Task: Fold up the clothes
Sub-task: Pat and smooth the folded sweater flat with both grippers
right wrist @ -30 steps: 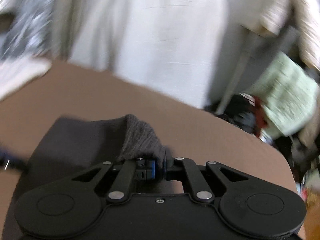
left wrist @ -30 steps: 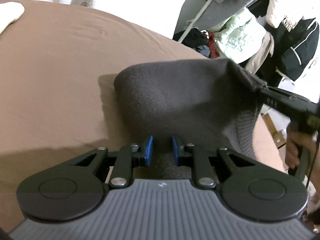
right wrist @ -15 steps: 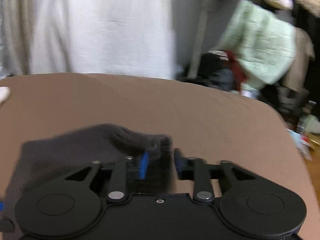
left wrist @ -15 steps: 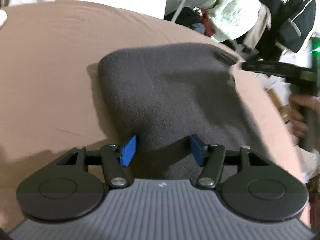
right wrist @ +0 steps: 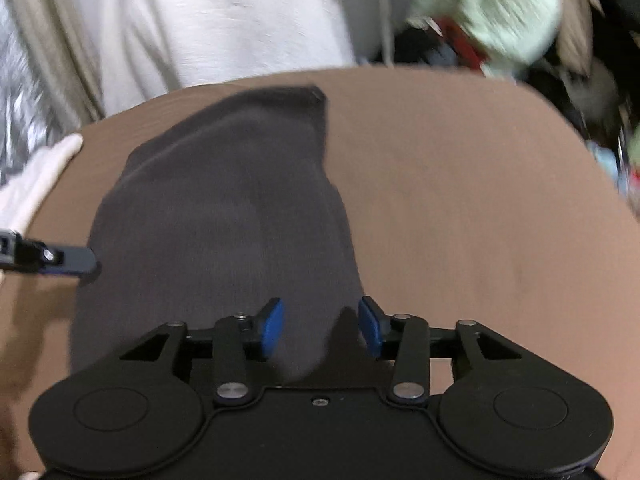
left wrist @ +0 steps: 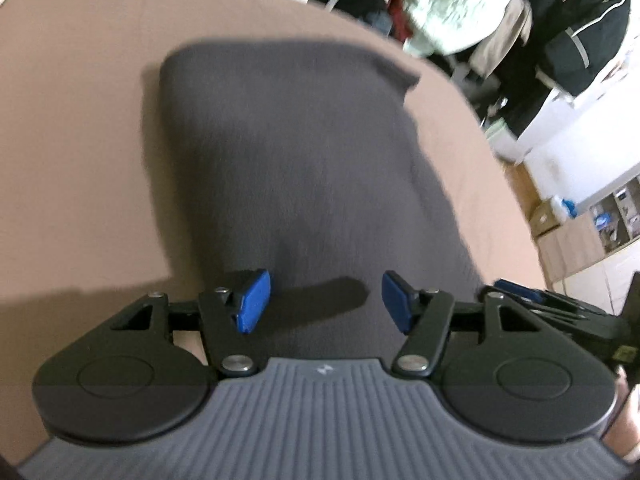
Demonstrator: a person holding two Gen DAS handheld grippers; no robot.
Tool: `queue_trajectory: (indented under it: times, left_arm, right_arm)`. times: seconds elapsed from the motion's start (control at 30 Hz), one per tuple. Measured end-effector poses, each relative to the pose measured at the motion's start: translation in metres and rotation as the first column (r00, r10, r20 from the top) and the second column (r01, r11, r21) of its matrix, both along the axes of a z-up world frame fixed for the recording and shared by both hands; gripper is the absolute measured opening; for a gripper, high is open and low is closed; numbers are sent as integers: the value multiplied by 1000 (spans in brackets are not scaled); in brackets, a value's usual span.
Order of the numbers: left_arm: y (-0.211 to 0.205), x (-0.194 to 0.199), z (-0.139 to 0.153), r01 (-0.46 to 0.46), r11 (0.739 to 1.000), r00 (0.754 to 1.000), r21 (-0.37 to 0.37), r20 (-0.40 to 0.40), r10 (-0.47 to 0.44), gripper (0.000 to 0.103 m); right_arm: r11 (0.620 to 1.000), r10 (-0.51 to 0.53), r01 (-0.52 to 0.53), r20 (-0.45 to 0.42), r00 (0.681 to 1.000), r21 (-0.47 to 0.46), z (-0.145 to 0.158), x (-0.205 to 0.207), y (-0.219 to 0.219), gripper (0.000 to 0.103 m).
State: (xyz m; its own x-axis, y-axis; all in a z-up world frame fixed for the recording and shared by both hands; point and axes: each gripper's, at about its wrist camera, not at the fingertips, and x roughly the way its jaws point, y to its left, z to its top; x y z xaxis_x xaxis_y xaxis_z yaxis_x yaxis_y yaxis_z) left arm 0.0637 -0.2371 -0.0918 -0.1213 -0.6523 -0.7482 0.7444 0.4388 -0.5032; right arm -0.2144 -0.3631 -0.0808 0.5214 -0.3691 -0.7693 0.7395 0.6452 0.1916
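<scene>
A dark grey knitted garment (left wrist: 288,160) lies folded flat on the brown bed surface (left wrist: 80,120); it also shows in the right wrist view (right wrist: 224,216). My left gripper (left wrist: 326,306) is open and empty above the garment's near edge. My right gripper (right wrist: 322,328) is open and empty above the garment's near right corner. The right gripper's body shows at the right edge of the left wrist view (left wrist: 560,312). The left gripper's tip shows at the left of the right wrist view (right wrist: 52,260).
A pile of clothes (left wrist: 500,20) hangs beyond the bed's far right. A white curtain (right wrist: 224,20) hangs behind the bed. A white cloth (right wrist: 36,184) lies at the bed's left. Shelving and boxes (left wrist: 592,220) stand on the floor at right.
Both grippers have opened and let go of the grey garment, which now lies flat on the bed. Both have drawn back toward its near edge.
</scene>
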Motion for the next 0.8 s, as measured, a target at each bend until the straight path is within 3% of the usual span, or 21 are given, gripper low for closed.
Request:
queue_trajectory:
  times: [0.07,0.13,0.23,0.3,0.4,0.47,0.6,0.67,0.73,0.8]
  left_arm:
    - [19,-8,-7,0,1000,1000,-8,-22,0,71]
    - [38,-13,-21,-21,999,996,-38,-92,17,72]
    - [50,-18,-50,-55,998,977,-13,-205,52,72]
    - [43,-25,-57,-37,998,986,59,-159,46,72]
    - [37,-36,-53,-3,998,993,71,-115,11,72]
    - [36,-41,-54,16,998,991,68,-131,-7,72]
    - [35,-53,-57,41,995,994,86,-104,-32,72]
    - [35,-57,-57,46,995,995,87,-95,-38,72]
    - [37,-59,-52,39,996,996,79,-77,-33,70]
    - [37,-62,-48,33,996,999,78,-33,-30,69]
  right_arm:
    - [997,-32,29,41,999,74,-4,-23,13,56]
    - [990,-59,47,87,995,129,-14,-42,25,66]
    - [964,-129,82,174,976,253,-38,-53,24,66]
    - [926,-216,116,252,943,361,-58,-57,16,66]
    - [885,-304,151,302,904,440,-74,-58,11,66]
    - [897,-301,163,298,906,411,-75,-54,13,66]
    - [956,-214,145,269,939,253,-58,-46,22,63]
    - [977,-169,127,258,951,172,-49,-48,26,55]
    - [987,-142,120,239,961,105,-43,-46,29,35]
    - [988,-151,141,218,964,62,-35,-44,31,28]
